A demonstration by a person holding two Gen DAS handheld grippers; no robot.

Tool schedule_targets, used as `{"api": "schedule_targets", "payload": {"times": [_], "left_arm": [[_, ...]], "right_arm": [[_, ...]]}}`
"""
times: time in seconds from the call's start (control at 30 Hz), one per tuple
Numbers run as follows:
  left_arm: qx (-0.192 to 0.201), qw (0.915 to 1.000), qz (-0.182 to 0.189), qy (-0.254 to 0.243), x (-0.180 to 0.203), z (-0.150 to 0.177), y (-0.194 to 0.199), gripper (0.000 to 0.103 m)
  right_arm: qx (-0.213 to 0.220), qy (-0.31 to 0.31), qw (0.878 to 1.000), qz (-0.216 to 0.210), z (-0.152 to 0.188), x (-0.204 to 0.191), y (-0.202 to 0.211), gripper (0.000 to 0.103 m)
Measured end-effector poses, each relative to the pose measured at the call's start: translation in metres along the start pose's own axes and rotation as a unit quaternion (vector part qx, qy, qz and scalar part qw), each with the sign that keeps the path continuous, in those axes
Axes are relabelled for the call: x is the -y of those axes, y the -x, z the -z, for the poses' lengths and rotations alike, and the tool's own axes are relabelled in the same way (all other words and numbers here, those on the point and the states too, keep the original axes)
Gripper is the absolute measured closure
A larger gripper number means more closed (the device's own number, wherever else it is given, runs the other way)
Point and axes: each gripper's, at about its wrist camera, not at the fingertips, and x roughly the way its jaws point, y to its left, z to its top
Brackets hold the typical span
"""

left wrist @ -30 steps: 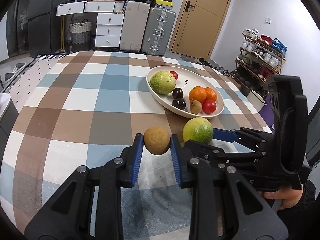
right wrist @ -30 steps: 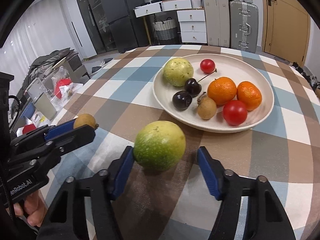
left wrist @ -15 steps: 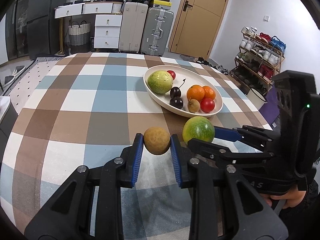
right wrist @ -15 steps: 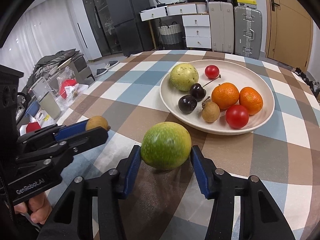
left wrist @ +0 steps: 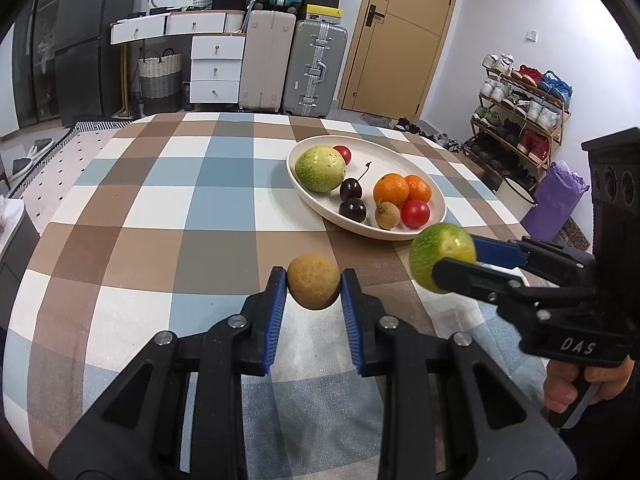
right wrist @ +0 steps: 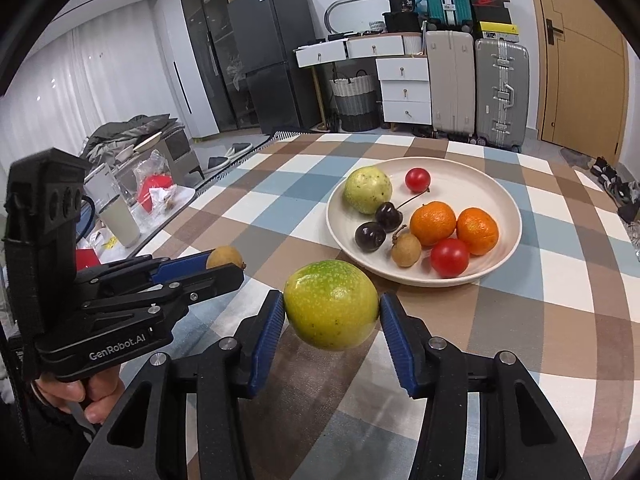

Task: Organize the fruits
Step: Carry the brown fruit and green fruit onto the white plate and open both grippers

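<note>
My right gripper [right wrist: 332,312] has just been closing and now pinches the green fruit [right wrist: 331,305] between its blue pads, clear of the checked table [right wrist: 520,320], while my left gripper [left wrist: 314,288] is narrowly clamped on the small brown fruit [left wrist: 314,286]. Both fruits hang just short of the white plate [right wrist: 500,200]. A second ago the green fruit sat on the cloth between wider jaws.
</note>
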Motion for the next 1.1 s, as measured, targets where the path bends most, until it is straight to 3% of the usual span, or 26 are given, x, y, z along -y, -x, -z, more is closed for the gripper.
{"api": "schedule_targets", "payload": {"times": [0.67,1.1], "left_arm": [[0.037,0.9984,0.006,-0.042,0.049,-0.049,-0.013,0.078],[0.033,0.998,0.013,-0.052,0.061,-0.086,-0.05,0.078]], "right_arm": [[0.058,-0.043,0.997,-0.001,-0.023,0.063,0.043,0.053],[0.061,-0.072,0.996,-0.002,-0.047,0.093,0.031,0.053]]}}
